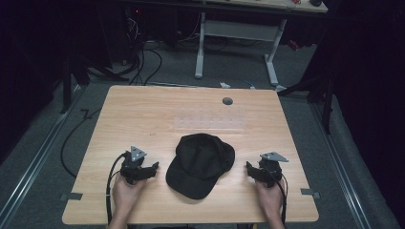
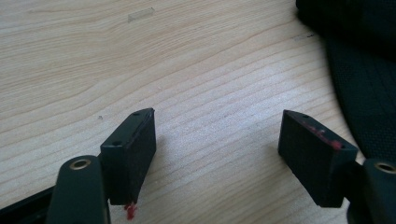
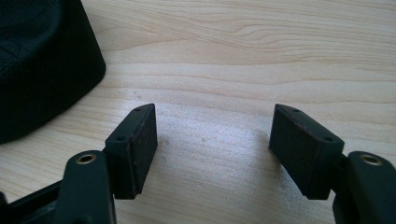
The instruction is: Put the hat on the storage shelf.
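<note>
Both grippers, left gripper (image 1: 154, 167) and right gripper (image 1: 249, 166), are black, each topped with a grey three-cornered plate and trailing a black cable along a bare forearm. Pads are flat black rectangular blocks with small screw holes, brass-ringed holes on the arms behind them. Left gripper's pads (image 2: 131, 149) carry red smears on the edges.

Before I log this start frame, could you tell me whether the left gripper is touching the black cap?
Apart. In the high view, bare wood shows between the left gripper and the black cap; the left gripper view shows its open jaws over bare table, beside the cap.
</note>
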`<state>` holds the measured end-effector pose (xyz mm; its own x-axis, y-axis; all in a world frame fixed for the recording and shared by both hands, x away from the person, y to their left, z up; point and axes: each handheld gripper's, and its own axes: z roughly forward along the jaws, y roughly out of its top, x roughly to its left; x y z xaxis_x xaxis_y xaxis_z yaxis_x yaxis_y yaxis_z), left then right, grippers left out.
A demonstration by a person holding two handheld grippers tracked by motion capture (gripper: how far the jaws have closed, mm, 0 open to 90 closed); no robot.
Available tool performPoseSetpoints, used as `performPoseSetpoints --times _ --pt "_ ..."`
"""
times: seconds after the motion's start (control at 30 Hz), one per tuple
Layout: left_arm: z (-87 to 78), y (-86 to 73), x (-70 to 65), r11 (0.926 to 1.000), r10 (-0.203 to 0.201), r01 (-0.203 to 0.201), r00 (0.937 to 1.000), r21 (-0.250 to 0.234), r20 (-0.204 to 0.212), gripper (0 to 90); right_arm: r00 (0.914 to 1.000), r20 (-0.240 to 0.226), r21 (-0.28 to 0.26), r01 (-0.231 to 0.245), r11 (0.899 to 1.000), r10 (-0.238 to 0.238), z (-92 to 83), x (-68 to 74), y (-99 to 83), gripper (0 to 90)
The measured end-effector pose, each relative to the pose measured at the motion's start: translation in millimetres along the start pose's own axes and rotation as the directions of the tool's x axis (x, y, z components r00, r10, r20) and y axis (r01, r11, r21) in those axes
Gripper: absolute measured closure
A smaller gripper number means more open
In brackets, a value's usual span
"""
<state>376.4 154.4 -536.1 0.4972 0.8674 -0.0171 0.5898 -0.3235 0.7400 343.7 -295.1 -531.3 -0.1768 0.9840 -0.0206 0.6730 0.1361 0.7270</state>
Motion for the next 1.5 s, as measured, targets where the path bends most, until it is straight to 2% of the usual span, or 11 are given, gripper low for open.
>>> performPoseSetpoints --times 0.97,1.07,1.27,1.4,1.5 --pt "-0.3 -0.2 0.0 1.0000 -0.001 0.001 1.0000 0.002 0.000 27.5 0.9998 -0.016 0.012 0.009 1.000 -0.009 -0.8 -0.4 1.1 33.3" --pt "-0.3 -0.2 0.0 1.0000 -0.001 0.001 1.0000 0.002 0.000 27.4 0.9993 -0.037 0.008 -0.008 1.000 0.009 -3.7 0.2 1.1 36.6" --pt "-0.2 -0.3 0.0 1.0000 -0.001 0.001 1.0000 0.000 -0.001 27.3 0.9965 -0.081 -0.039 -0.023 0.999 0.020 -15.2 5.2 2.2 39.3" --pt "-0.3 -0.2 0.0 1.0000 -0.001 0.001 1.0000 0.002 0.000 27.3 0.9940 -0.109 -0.072 -0.007 0.997 0.000 -21.5 9.0 2.2 40.3" --pt "-0.3 -0.2 0.0 1.0000 0.000 0.000 1.0000 0.002 0.000 27.3 0.9881 -0.154 -0.091 -0.017 0.996 0.003 -27.1 12.4 2.6 40.2"
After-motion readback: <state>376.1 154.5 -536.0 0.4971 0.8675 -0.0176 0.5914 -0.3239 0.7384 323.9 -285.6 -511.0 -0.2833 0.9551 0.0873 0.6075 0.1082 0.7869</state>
